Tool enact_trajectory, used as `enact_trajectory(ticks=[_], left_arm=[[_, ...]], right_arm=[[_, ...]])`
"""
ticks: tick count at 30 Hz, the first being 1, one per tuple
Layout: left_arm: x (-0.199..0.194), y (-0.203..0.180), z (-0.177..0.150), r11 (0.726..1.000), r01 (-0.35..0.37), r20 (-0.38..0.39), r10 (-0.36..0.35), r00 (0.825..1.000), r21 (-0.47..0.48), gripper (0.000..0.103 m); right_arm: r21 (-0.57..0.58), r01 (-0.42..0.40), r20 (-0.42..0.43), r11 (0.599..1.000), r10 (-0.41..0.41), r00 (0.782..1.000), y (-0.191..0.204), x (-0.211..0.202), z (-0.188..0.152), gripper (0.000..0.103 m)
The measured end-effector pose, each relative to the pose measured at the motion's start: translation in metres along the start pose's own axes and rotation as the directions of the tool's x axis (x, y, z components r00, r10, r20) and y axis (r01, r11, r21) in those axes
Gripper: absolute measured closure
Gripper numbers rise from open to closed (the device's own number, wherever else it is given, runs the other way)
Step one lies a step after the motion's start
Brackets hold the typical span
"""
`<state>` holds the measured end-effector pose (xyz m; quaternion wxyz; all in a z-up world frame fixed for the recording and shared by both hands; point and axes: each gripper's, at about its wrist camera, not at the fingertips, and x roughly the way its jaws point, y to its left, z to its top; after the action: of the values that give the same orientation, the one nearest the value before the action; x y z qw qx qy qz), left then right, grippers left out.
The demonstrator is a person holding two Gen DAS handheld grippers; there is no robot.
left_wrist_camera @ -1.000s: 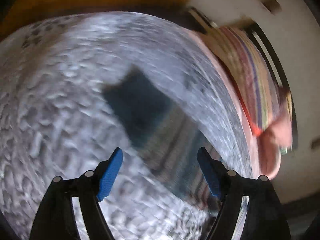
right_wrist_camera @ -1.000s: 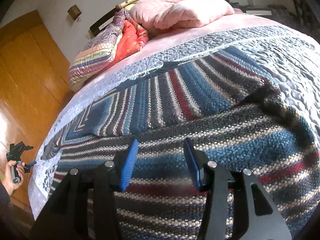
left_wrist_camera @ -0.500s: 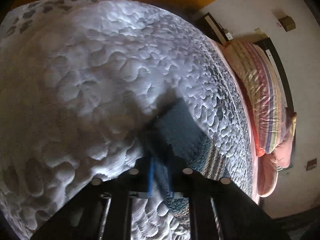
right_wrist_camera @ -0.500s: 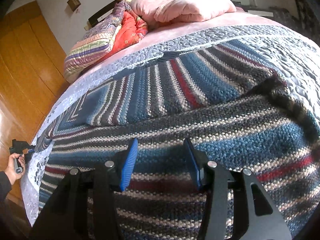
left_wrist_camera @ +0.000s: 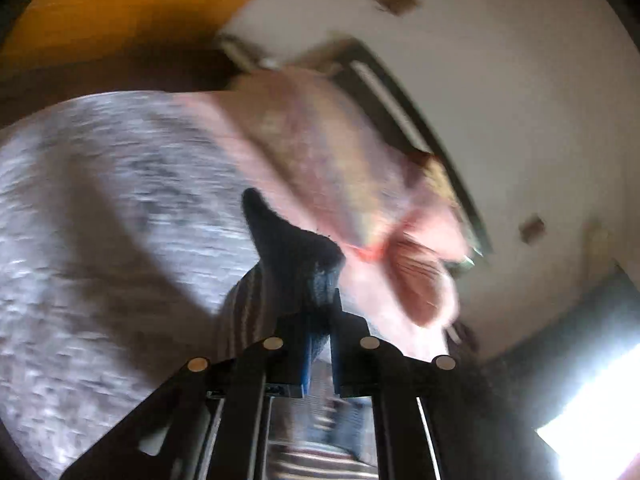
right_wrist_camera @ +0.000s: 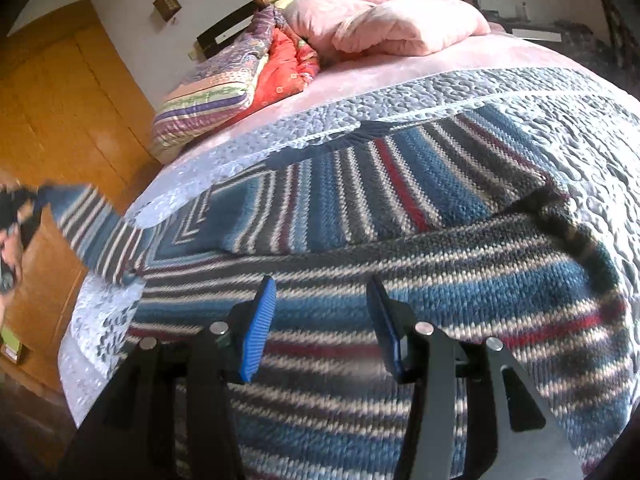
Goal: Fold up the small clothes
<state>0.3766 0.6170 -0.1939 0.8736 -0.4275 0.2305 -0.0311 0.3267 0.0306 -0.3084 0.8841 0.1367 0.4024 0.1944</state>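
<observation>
A striped knit sweater (right_wrist_camera: 400, 280) in blue, grey, white and red lies spread over the grey quilted bedspread (right_wrist_camera: 580, 120). My right gripper (right_wrist_camera: 322, 320) hovers open just above its middle, nothing between the blue pads. My left gripper (left_wrist_camera: 320, 308) is shut on the dark cuff of the sweater's sleeve (left_wrist_camera: 292, 248), raised off the bed. In the right wrist view that sleeve (right_wrist_camera: 92, 232) hangs lifted at the far left, held up by the other gripper in a hand (right_wrist_camera: 8, 236). The left wrist view is blurred.
Pink pillows (right_wrist_camera: 384, 24), a red quilt (right_wrist_camera: 288, 68) and a striped folded blanket (right_wrist_camera: 212, 100) are piled at the bed's head against a dark headboard. Wooden wardrobe doors (right_wrist_camera: 52, 112) stand left of the bed. A bright window (left_wrist_camera: 600, 408) glares in the left wrist view.
My left gripper went from open to shut on the sleeve cuff, then lifted it off the bedspread. The right gripper stayed open over the sweater's body.
</observation>
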Motion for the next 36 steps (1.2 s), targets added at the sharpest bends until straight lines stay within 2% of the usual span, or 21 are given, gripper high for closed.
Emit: enact_trajectory(ticks=[2,5,8,12,16,19,23,24,26,27,28,29,31,32,33,35,36], left_arm=[[0.016,-0.039,-0.011,0.997,0.032,-0.030,-0.030,0.999,0.064,0.096],[0.043,-0.088,-0.038,0.984,0.046,-0.078,-0.033,0.996,0.174,0.096],[0.075,-0.122,-0.071,0.969,0.073,-0.139,-0.041,0.989,0.235,0.096],[0.123,-0.151,-0.122,0.950,0.092,-0.232,-0.021,0.972,0.299,0.096],[0.168,-0.159,-0.172,0.938,0.099,-0.316,0.011,0.949,0.332,0.096],[0.203,-0.157,-0.215,0.930,0.089,-0.376,0.055,0.925,0.356,0.096],[0.242,-0.149,-0.273,0.917,0.079,-0.456,0.119,0.882,0.392,0.096],[0.251,-0.147,-0.287,0.912,0.076,-0.482,0.142,0.865,0.404,0.093],[0.262,-0.141,-0.309,0.902,0.057,-0.513,0.190,0.837,0.427,0.080],[0.262,-0.138,-0.313,0.901,0.056,-0.519,0.197,0.832,0.431,0.069],[0.260,-0.136,-0.314,0.901,0.058,-0.516,0.192,0.835,0.430,0.061],[0.250,-0.134,-0.311,0.905,0.072,-0.509,0.168,0.844,0.419,0.057],[0.228,-0.130,-0.303,0.915,0.083,-0.489,0.132,0.862,0.395,0.040],[0.211,-0.126,-0.298,0.919,0.090,-0.475,0.113,0.873,0.384,0.038],[0.199,-0.122,-0.294,0.921,0.089,-0.467,0.108,0.877,0.380,0.037],[0.170,-0.113,-0.293,0.922,0.078,-0.451,0.111,0.886,0.380,0.034],[0.160,-0.106,-0.291,0.923,0.068,-0.441,0.116,0.890,0.380,0.030]], right_arm=[[0.005,-0.009,-0.008,1.000,0.009,1.000,0.000,-0.006,-0.003,0.055],[0.019,-0.017,-0.018,1.000,0.017,1.000,-0.005,-0.016,-0.005,0.055],[0.041,-0.021,-0.024,0.999,0.022,0.999,-0.012,-0.021,-0.005,0.055],[0.082,-0.034,-0.020,0.996,0.036,0.999,-0.023,-0.025,-0.003,0.055],[0.109,-0.044,-0.017,0.993,0.046,0.999,-0.033,-0.023,0.000,0.053],[0.143,-0.057,-0.026,0.988,0.061,0.998,-0.041,-0.019,0.003,0.053],[0.174,-0.076,-0.044,0.982,0.085,0.995,-0.050,-0.014,0.012,0.053],[0.192,-0.092,-0.054,0.977,0.104,0.993,-0.052,-0.011,0.017,0.052],[0.228,-0.122,-0.065,0.966,0.140,0.988,-0.057,-0.006,0.028,0.047],[0.262,-0.148,-0.071,0.954,0.172,0.982,-0.060,-0.002,0.036,0.045],[0.296,-0.178,-0.071,0.939,0.207,0.976,-0.063,0.003,0.046,0.044],[0.317,-0.201,-0.072,0.927,0.235,0.969,-0.065,0.006,0.052,0.043],[0.401,-0.275,-0.103,0.874,0.341,0.934,-0.070,0.030,0.073,0.041],[0.431,-0.294,-0.115,0.853,0.375,0.920,-0.072,0.040,0.078,0.041],[0.483,-0.320,-0.138,0.815,0.432,0.891,-0.073,0.059,0.085,0.042],[0.556,-0.320,-0.178,0.767,0.486,0.856,-0.074,0.092,0.093,0.043],[0.587,-0.314,-0.203,0.746,0.511,0.835,-0.073,0.111,0.096,0.047]])
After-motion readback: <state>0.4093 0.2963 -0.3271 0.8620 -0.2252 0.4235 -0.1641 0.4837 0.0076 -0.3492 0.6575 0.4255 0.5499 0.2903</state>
